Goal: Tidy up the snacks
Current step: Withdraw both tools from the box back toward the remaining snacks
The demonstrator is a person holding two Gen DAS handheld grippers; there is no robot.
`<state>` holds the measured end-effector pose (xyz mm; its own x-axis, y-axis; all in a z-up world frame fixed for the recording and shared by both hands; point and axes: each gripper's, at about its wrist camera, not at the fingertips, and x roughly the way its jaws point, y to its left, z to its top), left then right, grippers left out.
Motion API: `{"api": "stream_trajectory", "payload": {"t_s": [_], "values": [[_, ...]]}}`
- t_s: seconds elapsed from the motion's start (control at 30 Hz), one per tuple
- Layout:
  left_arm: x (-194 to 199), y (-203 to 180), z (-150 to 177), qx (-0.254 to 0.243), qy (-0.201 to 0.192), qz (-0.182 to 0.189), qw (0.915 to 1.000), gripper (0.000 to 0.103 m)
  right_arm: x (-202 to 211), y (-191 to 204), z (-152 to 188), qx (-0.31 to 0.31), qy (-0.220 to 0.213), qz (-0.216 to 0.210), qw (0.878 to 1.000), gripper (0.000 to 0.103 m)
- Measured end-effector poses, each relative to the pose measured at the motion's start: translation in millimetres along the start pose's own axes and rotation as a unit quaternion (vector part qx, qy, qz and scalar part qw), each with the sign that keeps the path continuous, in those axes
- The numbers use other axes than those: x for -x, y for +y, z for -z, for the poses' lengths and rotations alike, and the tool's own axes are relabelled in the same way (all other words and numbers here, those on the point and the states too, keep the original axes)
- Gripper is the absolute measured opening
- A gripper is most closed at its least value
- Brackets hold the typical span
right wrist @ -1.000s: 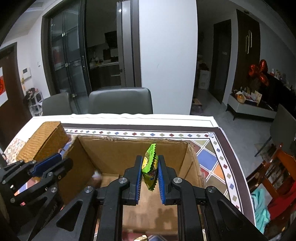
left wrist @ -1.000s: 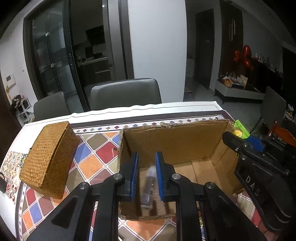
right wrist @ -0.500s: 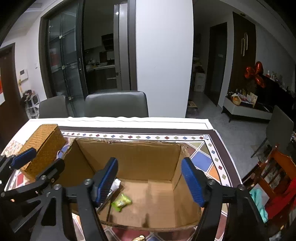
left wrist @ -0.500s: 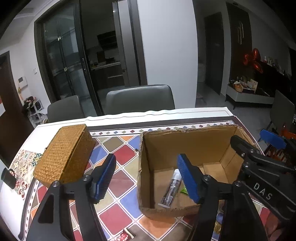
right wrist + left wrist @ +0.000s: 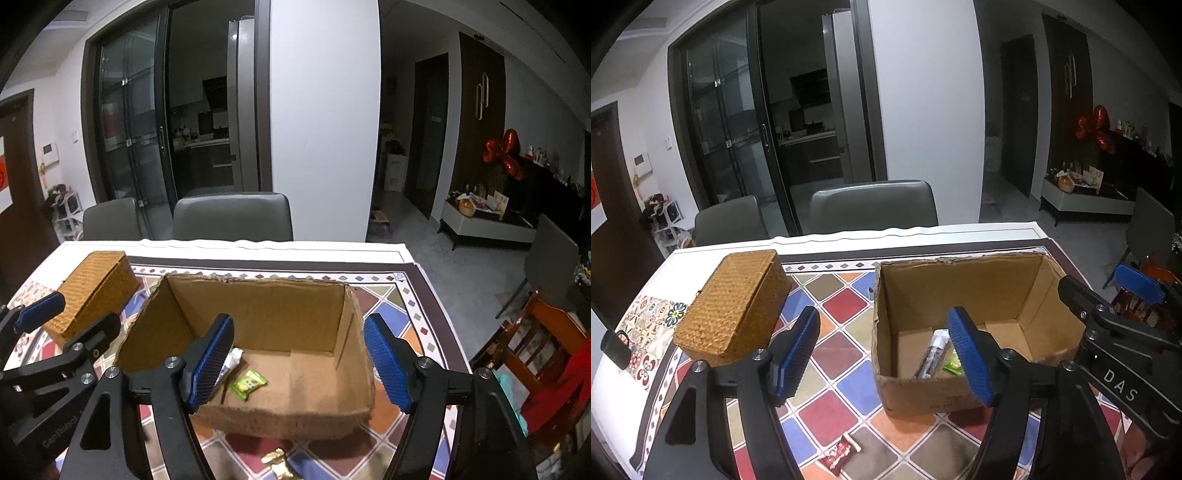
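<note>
1. At the left of the left wrist view, a woven basket is seen on the table. It sits just beside the left jaw of the left gripper. The basket could be bumped and pushed if that gripper is swung to the left.

2. The jaws of the left gripper are spread wide apart, and nothing is held between them.

3. At the bottom of the same view, a red snack lies on the table, in front of the cardboard box. It is small and flat. It could be slid away, not picked up, if the jaws are closed too high.

4. In the middle of the right wrist view, a white tube snack and a green snack are seen lying inside the box. The box looks light, so it could be shoved along the table if its front wall is hit by a gripper.

5. At the bottom of that view, a gold snack lies on the table in front of the box. It looks shiny and may slip out if only its edge is pinched.

6. The jaws of the right gripper are also wide apart and empty. The two grippers are close together, so they could be knocked together if both are sent down at once.
</note>
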<state>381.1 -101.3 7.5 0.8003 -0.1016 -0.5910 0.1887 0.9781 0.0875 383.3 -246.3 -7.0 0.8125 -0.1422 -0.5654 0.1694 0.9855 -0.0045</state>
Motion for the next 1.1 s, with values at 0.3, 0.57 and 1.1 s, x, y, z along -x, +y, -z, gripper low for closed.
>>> {"api": "stream_trajectory", "payload": {"t_s": [0.3,0.57,1.1], "values": [[28.4,-6.6,18.1,-0.002,0.000,0.001,1.0000,0.073,28.6,-11.4,8.7,-0.006,-0.008,0.003,1.000,0.074],[46.9,-9.8,32.9,0.002,0.000,0.002,1.0000,0.073,51.9,-20.2,28.1,-0.011,-0.008,0.004,1.000,0.074],[77.0,-18.1,62.4,0.000,-0.007,0.003,1.0000,0.073,84.5,-34.5,60.8,-0.020,-0.003,0.009,1.000,0.074]]}}
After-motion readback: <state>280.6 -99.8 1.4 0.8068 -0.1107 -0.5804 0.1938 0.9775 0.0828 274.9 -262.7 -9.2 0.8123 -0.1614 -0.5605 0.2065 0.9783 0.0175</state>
